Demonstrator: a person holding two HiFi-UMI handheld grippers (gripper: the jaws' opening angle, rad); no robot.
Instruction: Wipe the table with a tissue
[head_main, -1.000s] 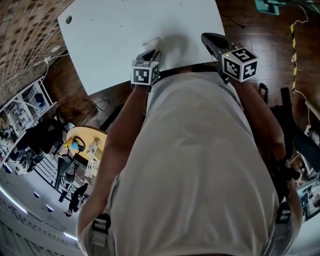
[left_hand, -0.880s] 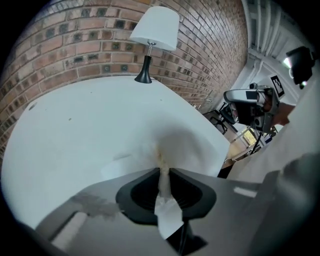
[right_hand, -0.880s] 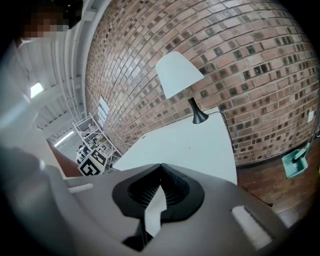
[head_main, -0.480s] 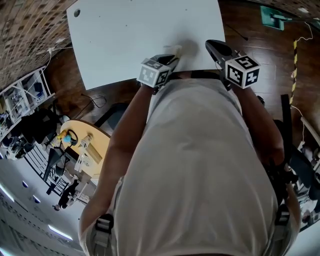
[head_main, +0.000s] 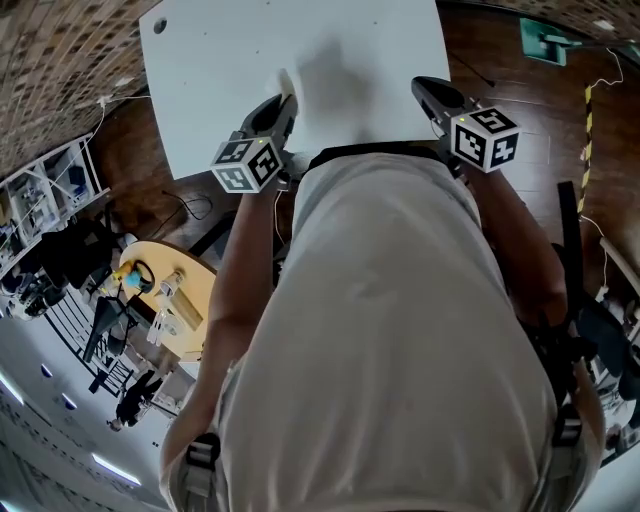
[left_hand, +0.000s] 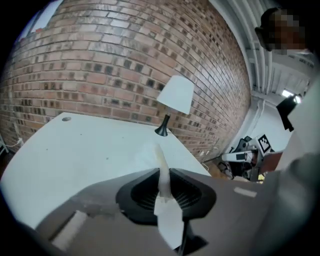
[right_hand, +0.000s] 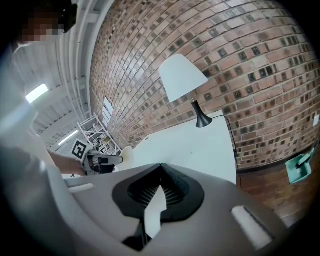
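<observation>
At the near edge of a white bench (head_main: 230, 60), a person is working two hand-held grippers. On the left, the left gripper (head_main: 280, 105) is clamping its jaws on a single white tissue (left_hand: 161, 162), which is sticking up past the tips as a thin, crumpled strip. That tissue is hanging over the bench's near-left part; whether it is touching the surface is not showing clearly.

By all appearances the tissue is going to handle as something very light, soft and limp. It is likely giving no resistance to the jaws, folding wherever it is pushed, and tearing if dragged hard or caught on an edge. A hold on a bunched fold near its middle is looking soundest, leaving enough paper free beyond the tips to lie flat against the bench.

Farther back, one white-shaded lamp (left_hand: 174, 100) is standing by the brick wall (left_hand: 115, 65).

On the right, the right gripper (head_main: 432, 92) is hovering at the bench's near-right corner with its jaws closed together, carrying nothing.

Counting up: one tissue, one bench, one lamp, two grippers.
</observation>
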